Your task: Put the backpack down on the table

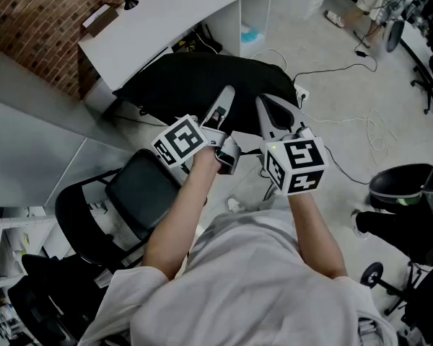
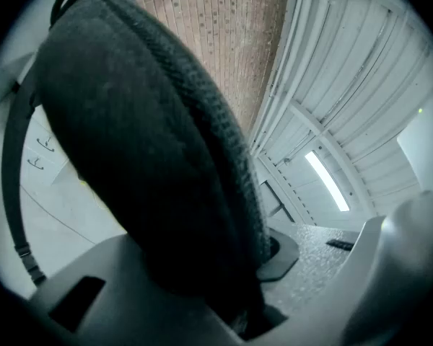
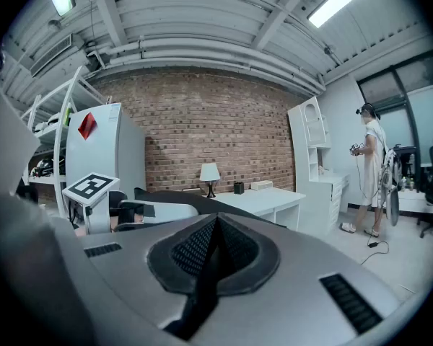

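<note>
Black fabric backpack (image 1: 202,81) was clamped in the left gripper (image 1: 222,103), both forearms stretched forward; right gripper (image 1: 274,117) had its jaws pressed together, empty. Only its view caught a standing person (image 3: 370,168).

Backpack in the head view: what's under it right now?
Beneath the backpack only grey floor and a cable show at its edges; the white table lies beyond it, not under it. Whatever lies directly below is covered.

Backpack (image 1: 202,78) before the table (image 1: 180,20), apparently off it; chair (image 1: 141,193) left.
</note>
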A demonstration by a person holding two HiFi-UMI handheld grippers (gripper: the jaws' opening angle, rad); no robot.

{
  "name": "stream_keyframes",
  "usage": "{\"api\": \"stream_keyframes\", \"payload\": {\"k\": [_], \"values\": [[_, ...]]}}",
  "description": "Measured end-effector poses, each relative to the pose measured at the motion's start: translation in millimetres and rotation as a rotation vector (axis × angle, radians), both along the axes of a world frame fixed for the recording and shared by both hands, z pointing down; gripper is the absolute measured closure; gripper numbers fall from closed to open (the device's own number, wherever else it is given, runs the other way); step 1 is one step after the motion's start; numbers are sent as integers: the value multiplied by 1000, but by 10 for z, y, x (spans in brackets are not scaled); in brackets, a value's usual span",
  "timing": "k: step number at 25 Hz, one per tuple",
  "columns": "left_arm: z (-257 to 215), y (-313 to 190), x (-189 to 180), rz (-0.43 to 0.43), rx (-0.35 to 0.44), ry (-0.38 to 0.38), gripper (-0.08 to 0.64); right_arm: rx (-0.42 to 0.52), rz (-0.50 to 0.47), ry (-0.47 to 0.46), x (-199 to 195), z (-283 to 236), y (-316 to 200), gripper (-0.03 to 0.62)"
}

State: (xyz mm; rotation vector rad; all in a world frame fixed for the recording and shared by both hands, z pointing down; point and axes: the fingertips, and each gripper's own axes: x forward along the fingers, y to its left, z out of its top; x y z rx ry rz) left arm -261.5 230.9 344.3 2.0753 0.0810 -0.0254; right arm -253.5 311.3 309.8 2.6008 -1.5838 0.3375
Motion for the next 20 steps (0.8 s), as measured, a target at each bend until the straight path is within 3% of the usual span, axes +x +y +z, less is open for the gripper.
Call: {"api": "stream_keyframes", "payload": {"k": [9, 20], "values": [[60, -32, 91, 1, -17, -12, 443, -9, 9, -19, 102, 54, -20, 591], [126, -320, 514, -14, 3, -20, 443, 15, -8, -40, 544, 166, -310, 591]]}}
